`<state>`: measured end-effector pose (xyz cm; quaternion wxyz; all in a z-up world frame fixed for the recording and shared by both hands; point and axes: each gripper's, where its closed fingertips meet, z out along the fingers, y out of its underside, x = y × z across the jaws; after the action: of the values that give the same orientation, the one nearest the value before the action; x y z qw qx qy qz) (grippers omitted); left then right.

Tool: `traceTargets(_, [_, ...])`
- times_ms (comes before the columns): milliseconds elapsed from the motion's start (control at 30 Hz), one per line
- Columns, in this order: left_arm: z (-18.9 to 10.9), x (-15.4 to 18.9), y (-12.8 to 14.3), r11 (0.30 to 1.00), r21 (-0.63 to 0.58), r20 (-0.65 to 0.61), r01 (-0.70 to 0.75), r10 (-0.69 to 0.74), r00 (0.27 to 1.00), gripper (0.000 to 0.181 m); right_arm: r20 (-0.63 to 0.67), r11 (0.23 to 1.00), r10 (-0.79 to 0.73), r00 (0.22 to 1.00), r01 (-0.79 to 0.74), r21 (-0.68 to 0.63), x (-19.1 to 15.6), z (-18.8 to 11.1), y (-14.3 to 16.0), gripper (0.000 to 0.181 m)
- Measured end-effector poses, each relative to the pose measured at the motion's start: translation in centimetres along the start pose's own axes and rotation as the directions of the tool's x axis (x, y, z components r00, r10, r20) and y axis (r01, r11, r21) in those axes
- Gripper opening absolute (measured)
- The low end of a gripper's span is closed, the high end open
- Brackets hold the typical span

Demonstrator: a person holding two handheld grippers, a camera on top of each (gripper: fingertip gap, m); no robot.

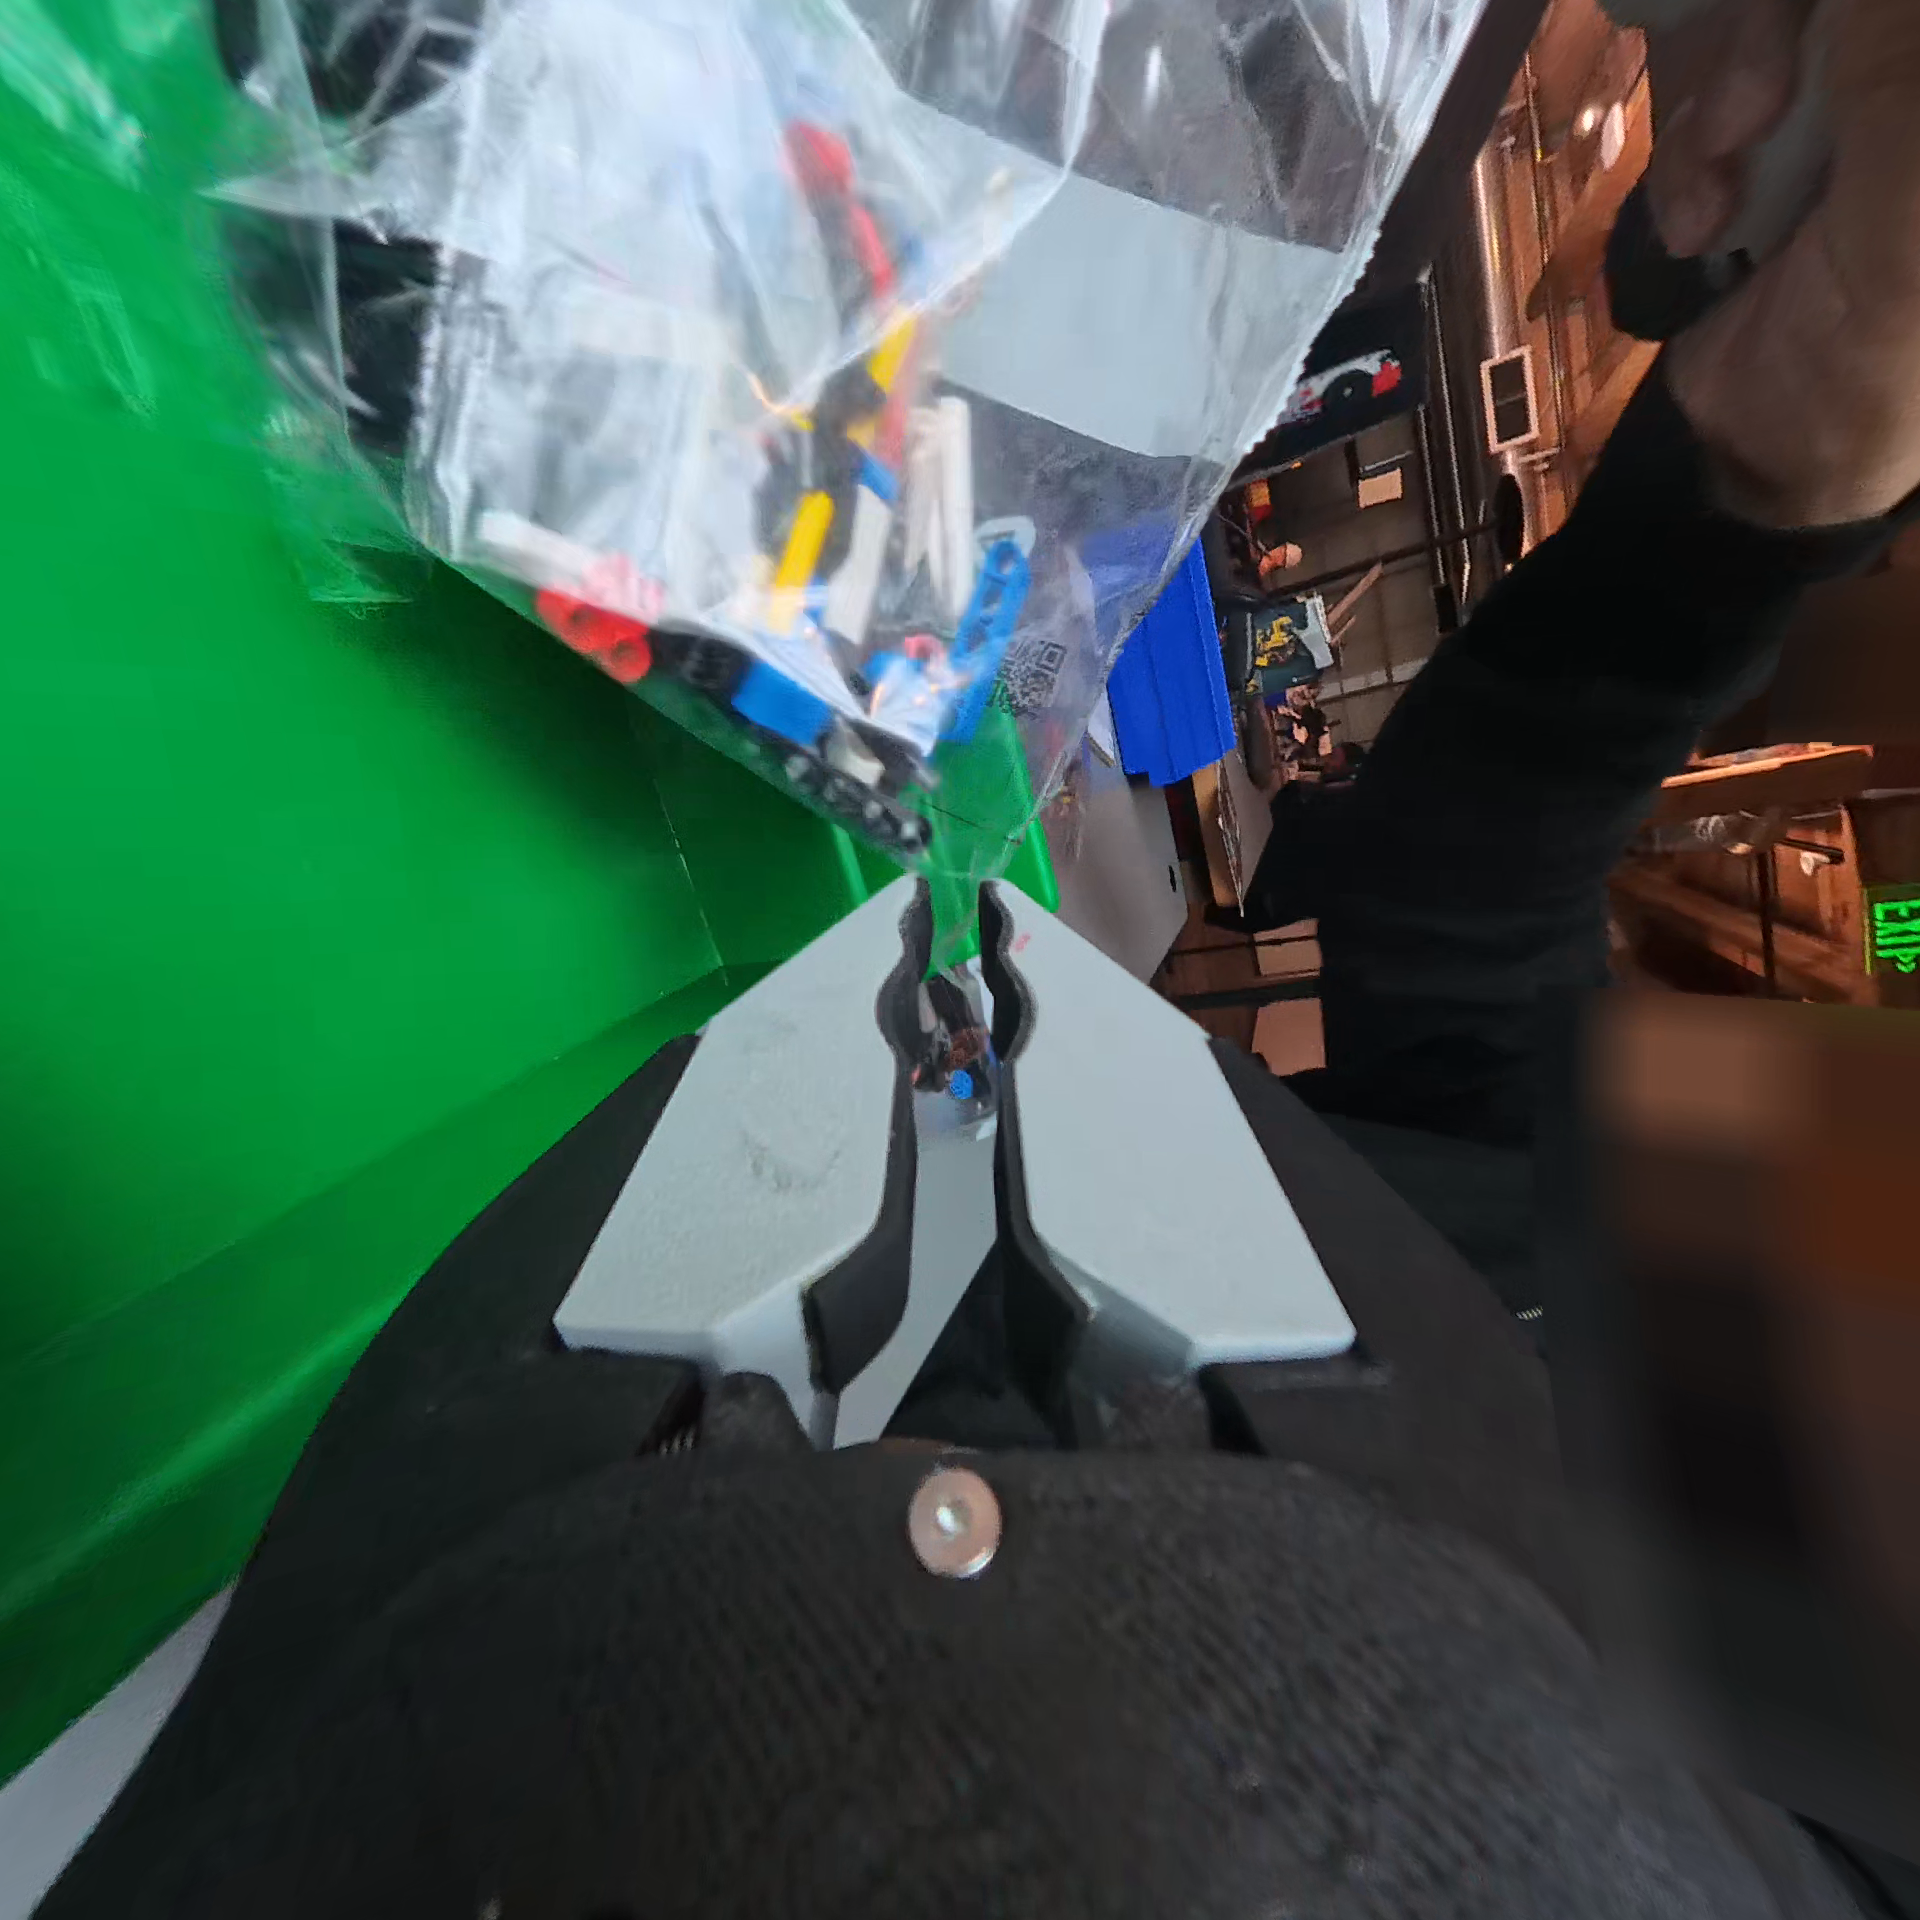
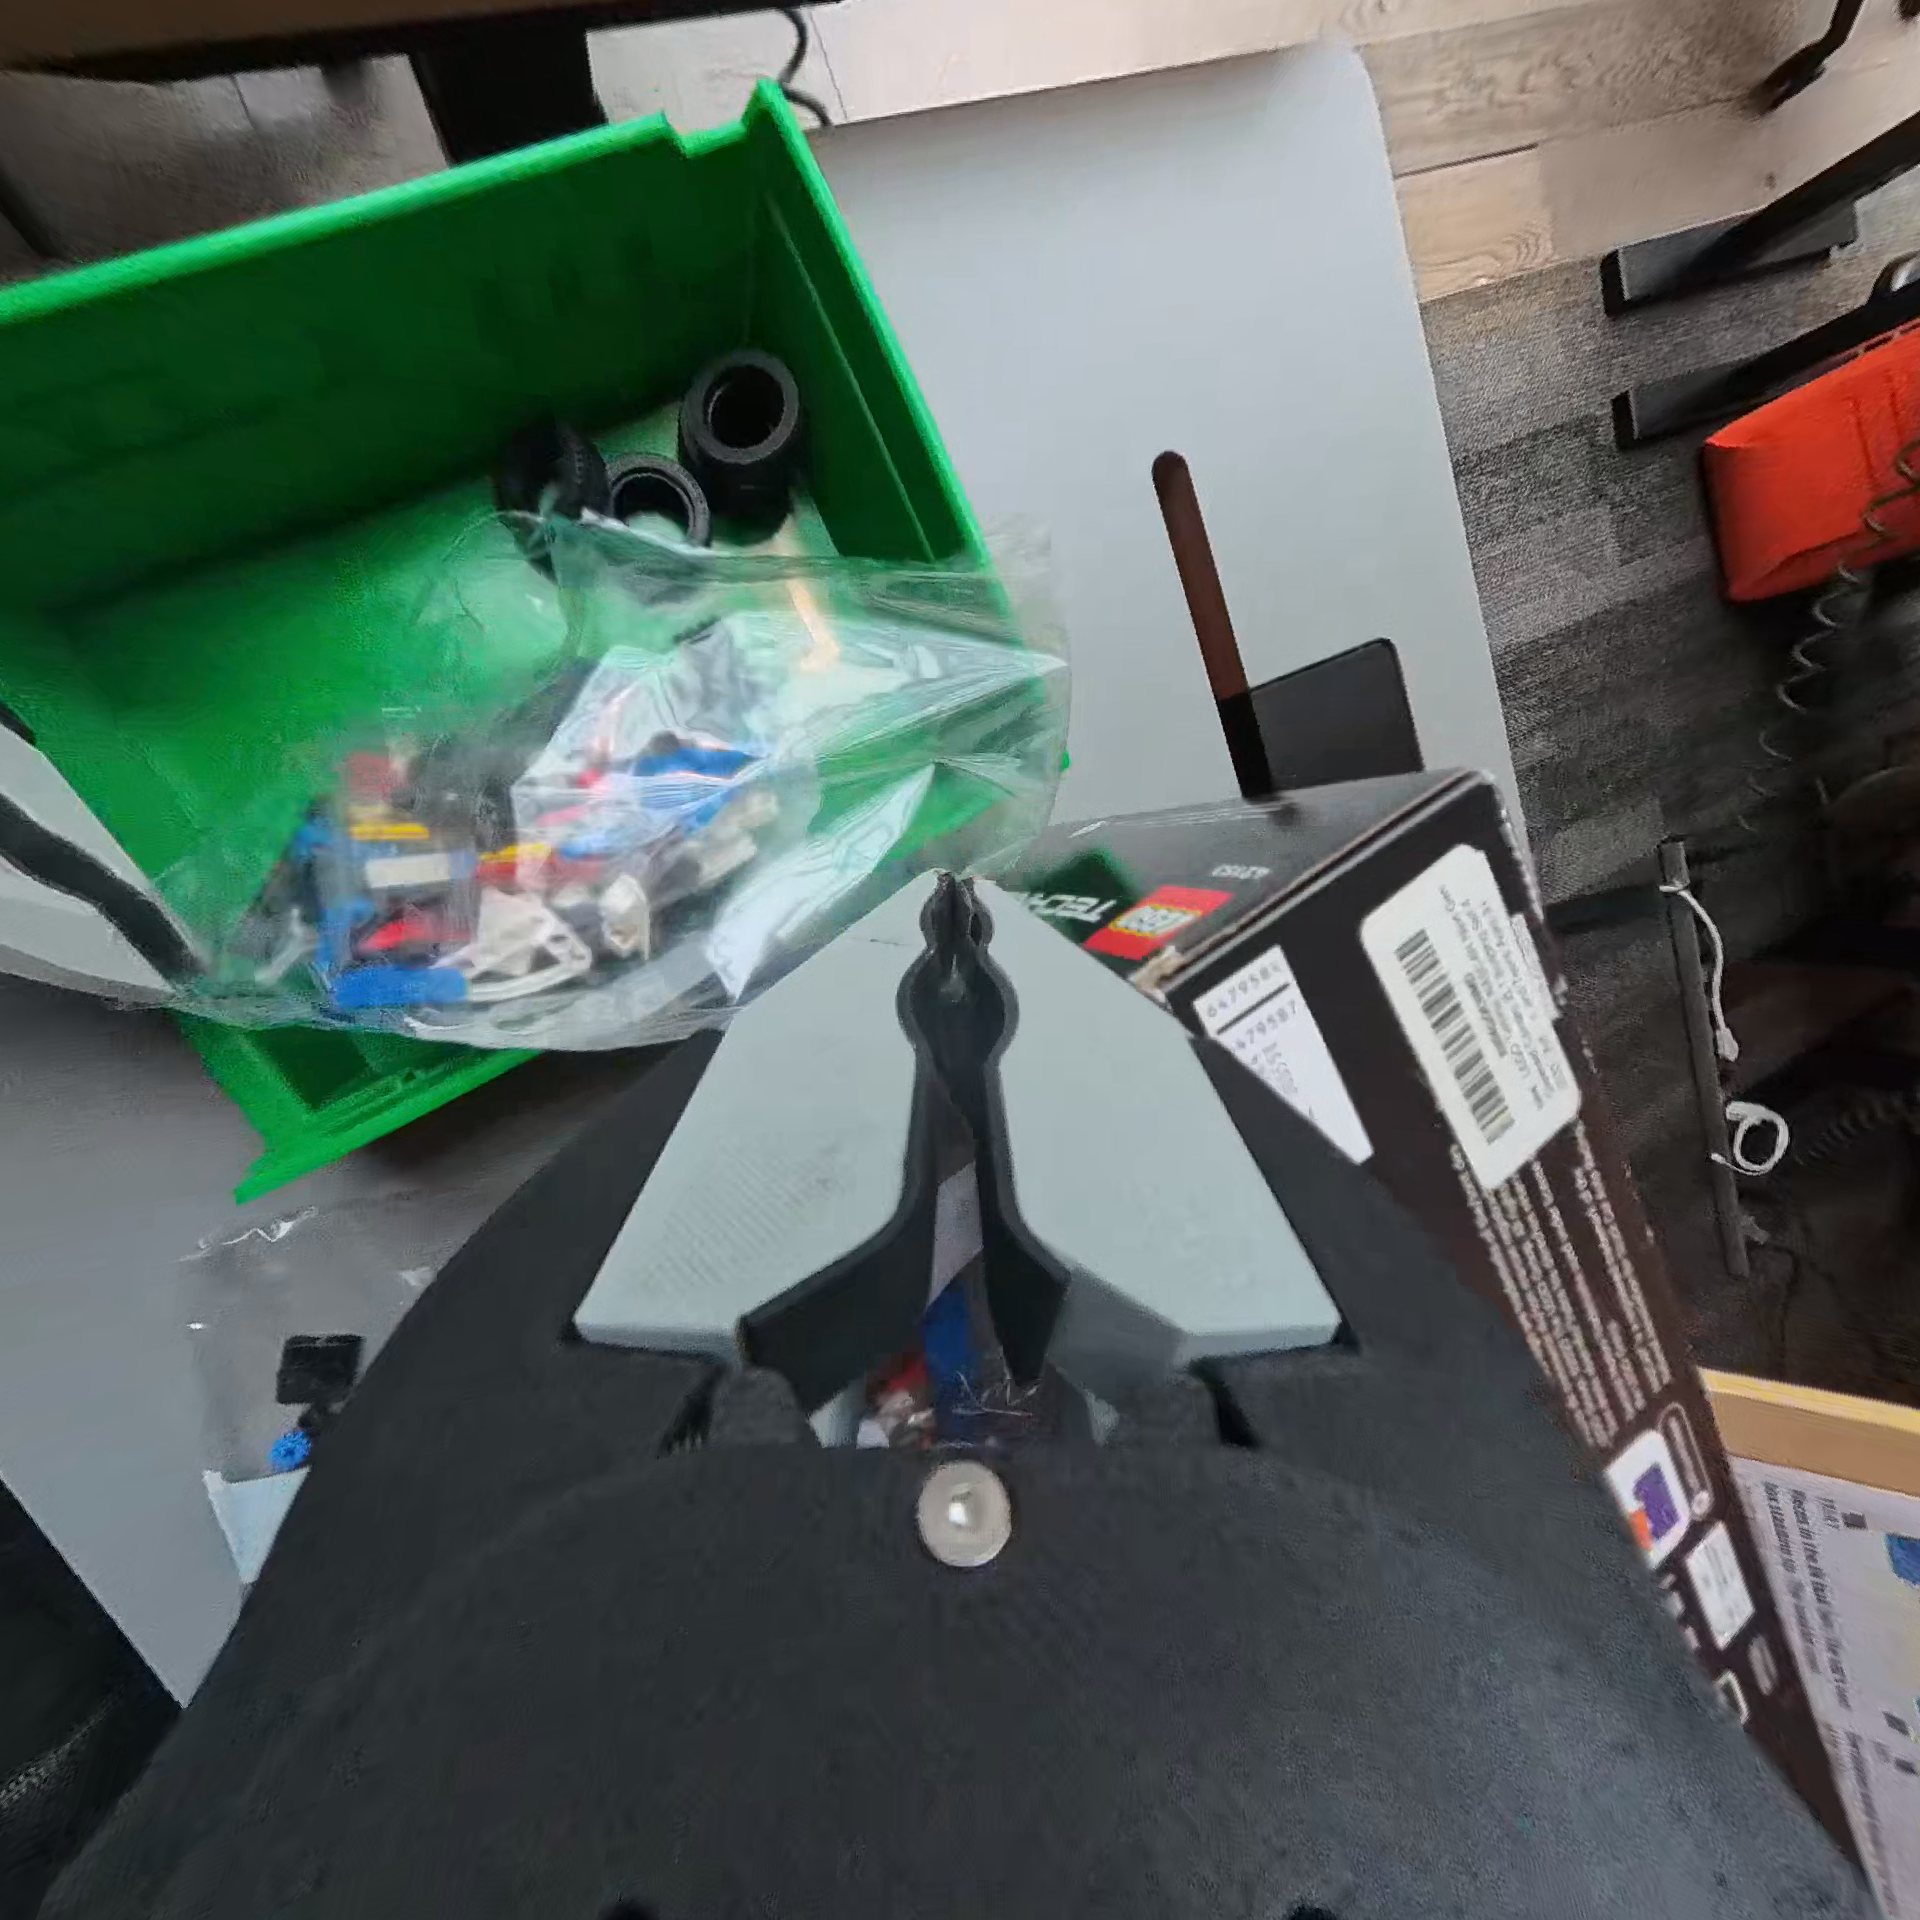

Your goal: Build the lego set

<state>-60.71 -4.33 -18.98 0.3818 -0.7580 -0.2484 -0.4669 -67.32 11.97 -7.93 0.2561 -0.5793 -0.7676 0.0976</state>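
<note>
Take the green plastic bin [image 2: 416,343] as your landmark. In your right wrist view it sits on the grey surface [image 2: 1143,312], and three black rubber tyres [image 2: 740,416] lie at its far end. Held above its near half is the clear plastic bag of coloured bricks [image 2: 582,831], with the red, blue, yellow and white pieces gathered in the bag's low left part. Your right gripper [image 2: 954,888] is pinched together on the bag's right corner, just past the bin's right wall. Right of the bin, beside that gripper, a black cardboard set box [image 2: 1455,1039] stands tilted. Near the bin's front left corner, a few small loose black and blue pieces [image 2: 312,1382] rest on the surface.

In your left wrist view the bin [image 1: 312,831] fills the left side. The bag [image 1: 779,416] hangs in front of it, pieces bunched at the bottom. Your left gripper [image 1: 951,904] has its fingers nearly together, clamped on the bag's lowest edge. Right of the bin, a dark-sleeved arm [image 1: 1558,727] of a person reaches upward.
</note>
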Motion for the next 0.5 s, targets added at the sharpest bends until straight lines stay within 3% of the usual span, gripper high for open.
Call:
traceTargets(33, [0.1, 0.0, 0.0, 1.0, 0.008, -0.002, 0.004, -0.004, 1.0, 0.006, -0.009, 1.0, -0.008, 1.0, 0.007, -0.022, 0.1, 0.3, -0.3, 0.0])
traceTargets(167, [0.7, 0.4, -0.2, 1.0, 0.011, 0.011, -0.023, 0.023, 1.0, 0.007, -0.067, 0.992, -0.052, 0.996, 0.044, -0.118, 0.7, 1.2, -1.2, 0.0])
traceTargets(267, [-0.2, 0.4, -1.8, 0.999, 0.036, 0.047, -0.039, 0.037, 0.998, 0.007, -0.106, 0.979, -0.072, 0.992, 0.05, -0.198, 1.6, 1.9, -1.3, 0.0])
traceTargets(500, [-1.6, 0.3, -4.3, 0.997, 0.048, 0.104, -0.058, 0.053, 0.993, 0.009, -0.105, 0.97, -0.054, 0.993, 0.027, -0.242, 2.6, 1.0, -2.2, 0.0])
